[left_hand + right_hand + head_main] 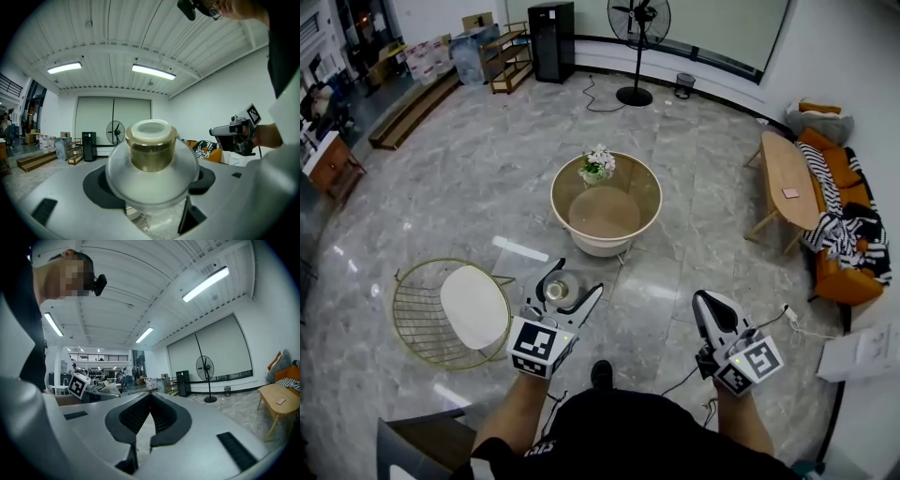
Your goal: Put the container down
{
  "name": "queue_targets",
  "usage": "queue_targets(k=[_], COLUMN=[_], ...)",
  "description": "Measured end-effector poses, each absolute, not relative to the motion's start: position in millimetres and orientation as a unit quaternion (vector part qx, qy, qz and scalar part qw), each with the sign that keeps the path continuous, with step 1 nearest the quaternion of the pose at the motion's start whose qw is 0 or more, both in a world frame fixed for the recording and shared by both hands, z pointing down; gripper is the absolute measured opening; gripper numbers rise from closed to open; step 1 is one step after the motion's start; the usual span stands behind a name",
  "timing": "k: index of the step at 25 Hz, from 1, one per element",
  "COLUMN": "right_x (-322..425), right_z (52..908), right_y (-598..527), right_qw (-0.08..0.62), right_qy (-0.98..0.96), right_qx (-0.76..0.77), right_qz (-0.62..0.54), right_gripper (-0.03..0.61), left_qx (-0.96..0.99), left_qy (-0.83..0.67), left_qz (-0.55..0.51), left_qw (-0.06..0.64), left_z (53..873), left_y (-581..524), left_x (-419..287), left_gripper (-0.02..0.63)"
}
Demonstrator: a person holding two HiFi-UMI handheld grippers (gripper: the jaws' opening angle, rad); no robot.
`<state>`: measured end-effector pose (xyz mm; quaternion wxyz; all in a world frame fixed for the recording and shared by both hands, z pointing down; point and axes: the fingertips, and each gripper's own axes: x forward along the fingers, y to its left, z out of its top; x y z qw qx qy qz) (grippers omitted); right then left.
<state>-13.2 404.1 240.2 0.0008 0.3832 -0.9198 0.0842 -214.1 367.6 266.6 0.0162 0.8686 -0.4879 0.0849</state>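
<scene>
Marble floor (pixel 487 178) below: left gripper (pixel 578 278) pinches the glass container (pixel 151 161); right gripper (pixel 705 302) jaws pressed together, empty.

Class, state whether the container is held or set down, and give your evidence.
Held: the container sits clamped between the fingers of the left gripper, in the air.

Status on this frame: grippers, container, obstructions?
Left gripper shut on container, held over floor. Right gripper shut, empty. Table ahead, flowers at its far edge; path looks open.
</scene>
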Motion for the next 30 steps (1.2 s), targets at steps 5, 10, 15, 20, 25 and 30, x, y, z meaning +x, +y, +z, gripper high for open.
queue_targets(k=[5,10,15,20,25,30], right_x=[-50,-68,-87,-88,-65,-31], right_z=[230,223,220,224,230,239], right_y=[382,371,362,348,319,282], right_qw=[-0.006,0.003,0.004,0.001,-0.008,-0.020], right_qy=[-0.924,-0.929,-0.935,-0.937,-0.936,-0.938], right_qx=[0.375,0.364,0.350,0.342,0.342,0.334], right_qz=[0.078,0.071,0.064,0.070,0.079,0.088], right_gripper=[0.015,0.015,0.015,0.015,0.015,0.015], left_qx=[0.867,0.858,0.852,0.848,0.843,0.842], left_qy=[-0.490,-0.506,-0.518,-0.524,-0.529,-0.530], left_qz=[0.085,0.076,0.072,0.076,0.085,0.093], left_qw=[0.020,0.028,0.031,0.035,0.036,0.036], left_z=[270,270,273,279,281,285], left_y=[352,349,348,334,310,280], left_x=[-246,-270,-287,-288,-274,-239], left_gripper=[0.344,0.344,0.344,0.344,0.344,0.344])
